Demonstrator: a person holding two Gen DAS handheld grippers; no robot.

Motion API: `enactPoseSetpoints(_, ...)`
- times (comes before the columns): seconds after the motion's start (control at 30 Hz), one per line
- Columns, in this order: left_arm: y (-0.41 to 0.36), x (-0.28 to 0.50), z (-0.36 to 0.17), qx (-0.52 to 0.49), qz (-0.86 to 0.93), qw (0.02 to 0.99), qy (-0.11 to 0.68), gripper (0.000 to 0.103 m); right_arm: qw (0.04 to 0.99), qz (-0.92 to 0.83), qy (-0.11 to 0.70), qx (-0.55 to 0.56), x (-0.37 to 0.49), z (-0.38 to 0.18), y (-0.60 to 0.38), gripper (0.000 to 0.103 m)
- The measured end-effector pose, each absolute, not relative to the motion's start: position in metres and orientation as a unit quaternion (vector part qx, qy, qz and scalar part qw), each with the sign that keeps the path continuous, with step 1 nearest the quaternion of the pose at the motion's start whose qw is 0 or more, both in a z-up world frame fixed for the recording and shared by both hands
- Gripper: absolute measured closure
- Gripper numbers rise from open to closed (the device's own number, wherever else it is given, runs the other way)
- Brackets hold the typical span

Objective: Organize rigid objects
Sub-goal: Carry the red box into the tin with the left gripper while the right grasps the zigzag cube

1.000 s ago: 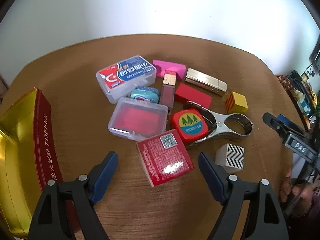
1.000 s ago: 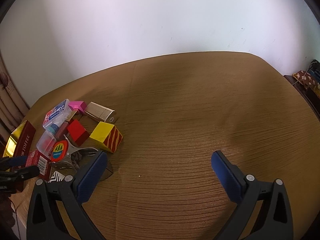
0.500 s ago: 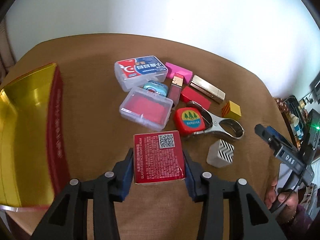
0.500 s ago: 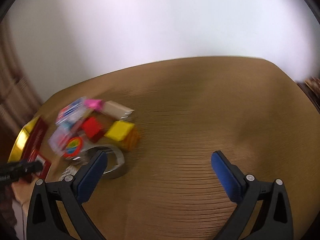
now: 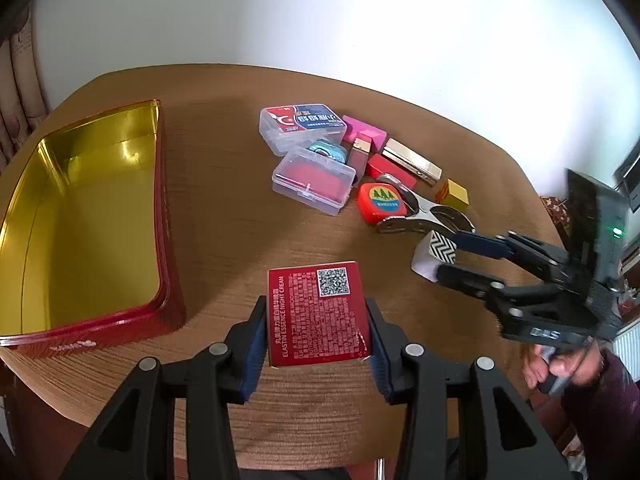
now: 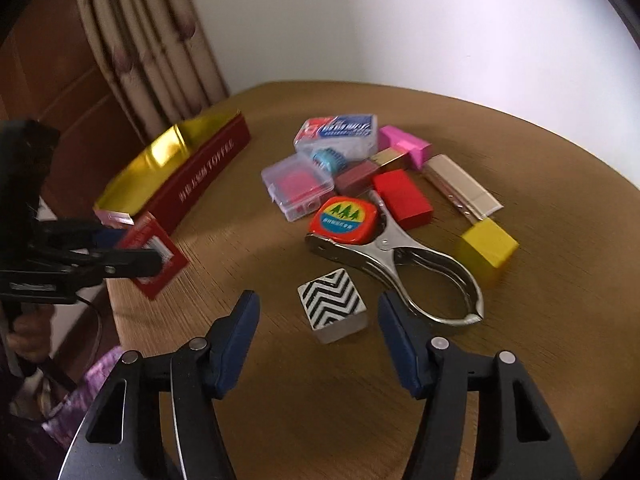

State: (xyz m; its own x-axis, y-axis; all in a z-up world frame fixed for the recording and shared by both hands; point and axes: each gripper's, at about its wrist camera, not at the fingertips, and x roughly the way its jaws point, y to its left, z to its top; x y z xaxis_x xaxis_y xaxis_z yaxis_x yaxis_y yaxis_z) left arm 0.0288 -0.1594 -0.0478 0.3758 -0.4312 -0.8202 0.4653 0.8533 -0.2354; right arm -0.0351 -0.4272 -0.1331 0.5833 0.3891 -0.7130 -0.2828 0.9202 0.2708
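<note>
Left tool [image 5: 316, 340] pinches the red carton [image 5: 318, 314] by its side faces, lower centre of frame; light, crushable card. Right tool [image 6: 318, 320], closing, straddles the untouched chevron block [image 6: 332, 306]: rigid; take flat opposite faces

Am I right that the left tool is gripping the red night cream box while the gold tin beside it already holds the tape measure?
Not quite. The left tool does grip the red night cream box, but the left wrist view shows the gold tin empty; the tape measure lies on the table.
</note>
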Motion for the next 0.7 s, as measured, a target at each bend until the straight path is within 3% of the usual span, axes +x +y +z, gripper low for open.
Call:
enactPoseSetpoints(0.2,-0.155,0.022,-0.043,0.023,-0.274,0.831,0.484,0.058,0.87,0.207,0.447,0.033,-0.017,-0.144,-0.416,0.045)
enactPoseSetpoints(0.27,-0.155,0.021,-0.042,0.024,-0.276,0.831,0.482,0.058,0.863,0.214,0.457,0.021,-0.012,-0.147,-0.413,0.055)
enactPoseSetpoints(0.3,-0.155,0.02,-0.041,0.025,-0.276,0.831,0.482,0.058,0.862,0.211,0.461,0.012,-0.011,-0.148,-0.41,0.074)
enactPoseSetpoints(0.5,-0.153,0.02,-0.023,0.022,-0.276,0.837,0.471,0.058,0.867,0.201,0.455,-0.005,-0.019,-0.145,-0.404,0.076)
enactPoseSetpoints(0.7,-0.117,0.051,0.028,0.009,-0.239,0.864,0.444,0.058,0.877,0.22,0.425,0.039,-0.031,-0.132,-0.397,0.076)
